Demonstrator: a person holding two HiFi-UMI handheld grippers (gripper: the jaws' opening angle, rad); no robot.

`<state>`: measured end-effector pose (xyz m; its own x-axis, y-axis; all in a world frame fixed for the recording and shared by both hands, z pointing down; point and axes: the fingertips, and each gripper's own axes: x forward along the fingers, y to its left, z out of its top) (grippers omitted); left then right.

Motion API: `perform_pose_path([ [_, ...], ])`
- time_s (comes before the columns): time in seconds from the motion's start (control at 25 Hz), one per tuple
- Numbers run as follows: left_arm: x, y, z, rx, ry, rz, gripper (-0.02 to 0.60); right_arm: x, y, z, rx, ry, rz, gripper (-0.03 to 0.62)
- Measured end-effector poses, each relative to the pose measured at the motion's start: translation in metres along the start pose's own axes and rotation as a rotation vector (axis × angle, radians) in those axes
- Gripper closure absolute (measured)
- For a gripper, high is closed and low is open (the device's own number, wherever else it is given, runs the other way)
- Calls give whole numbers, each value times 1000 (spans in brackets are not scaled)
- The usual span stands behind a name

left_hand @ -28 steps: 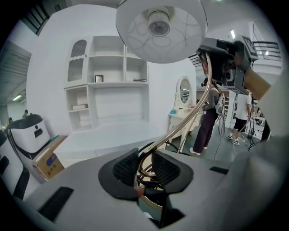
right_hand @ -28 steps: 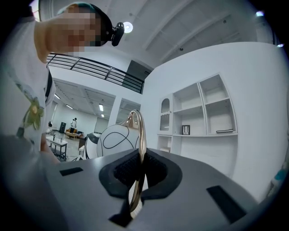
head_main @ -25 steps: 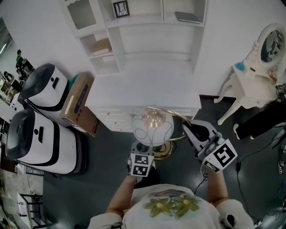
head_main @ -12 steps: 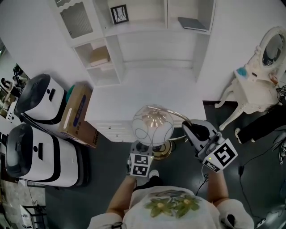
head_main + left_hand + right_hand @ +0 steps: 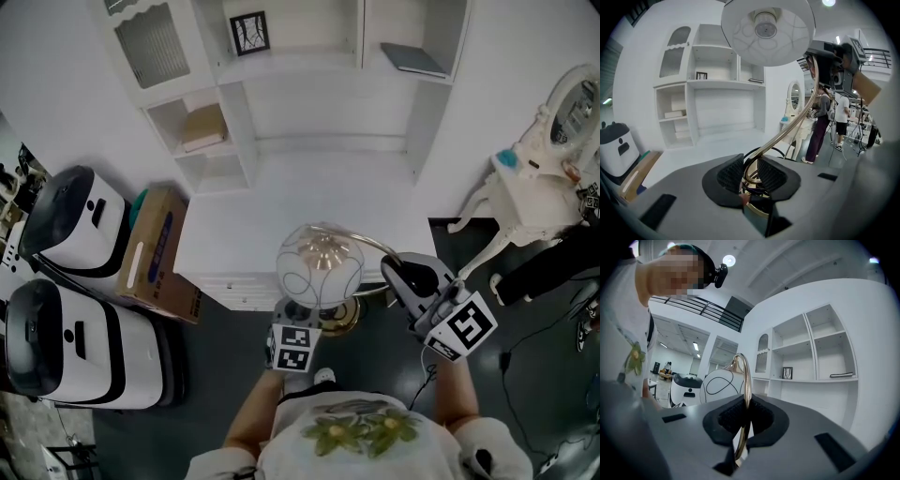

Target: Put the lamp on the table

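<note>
Left gripper (image 5: 751, 172): its fingers (image 5: 730, 171) are clenched on the lower end of the brass stem (image 5: 790, 126) of the lamp (image 5: 319, 265), just above the base (image 5: 345, 317), with a loop of dark cord (image 5: 765, 150) lying beside them. Right gripper (image 5: 744, 416): its fingers (image 5: 758, 417) are clenched on the upper arch of the same stem, which rises between them and curves over toward the shade (image 5: 723, 383). The shade is a white globe with thin dark looping lines and hangs from the arch with its opening downward. The lamp is held upright between the two grippers, in front of the person's chest. In the head view its base shows against the dark floor (image 5: 234, 375), and its shade overlaps the front edge of the white counter (image 5: 309, 202); it is not resting on the counter. Behind the counter stands a white shelf unit (image 5: 281, 84) holding a small framed picture (image 5: 249, 31), a flat dark book (image 5: 412, 58) and a tan box (image 5: 202, 127). Left of the counter, on the floor, a cardboard box (image 5: 155, 246) leans beside two white-and-black machines (image 5: 66, 342). To the right stands a white dressing table (image 5: 539, 173) with an oval mirror (image 5: 579, 94).
</note>
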<state>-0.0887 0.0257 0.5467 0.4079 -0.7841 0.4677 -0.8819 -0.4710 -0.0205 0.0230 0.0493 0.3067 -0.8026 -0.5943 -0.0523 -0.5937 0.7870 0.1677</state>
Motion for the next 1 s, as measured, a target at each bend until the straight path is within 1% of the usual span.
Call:
perform_pose_path([
  [0.28, 16, 21, -10, -18, 29, -16, 482, 23, -7, -13, 5, 17, -14, 566],
  [0.52, 23, 31, -2, -4, 23, -8, 480, 32, -15, -17, 23, 25, -8, 566],
  [0.6, 29, 33, -1, -5, 24, -3, 480, 35, -21, -20, 28, 23, -5, 566],
  [0.72, 41, 37, -4, -18, 51, -3, 480, 44, -33, -28, 33, 26, 2, 566],
  [1.0, 72, 51, -5, -31, 90, 9, 481, 68, -65, -52, 52, 58, 27, 566],
])
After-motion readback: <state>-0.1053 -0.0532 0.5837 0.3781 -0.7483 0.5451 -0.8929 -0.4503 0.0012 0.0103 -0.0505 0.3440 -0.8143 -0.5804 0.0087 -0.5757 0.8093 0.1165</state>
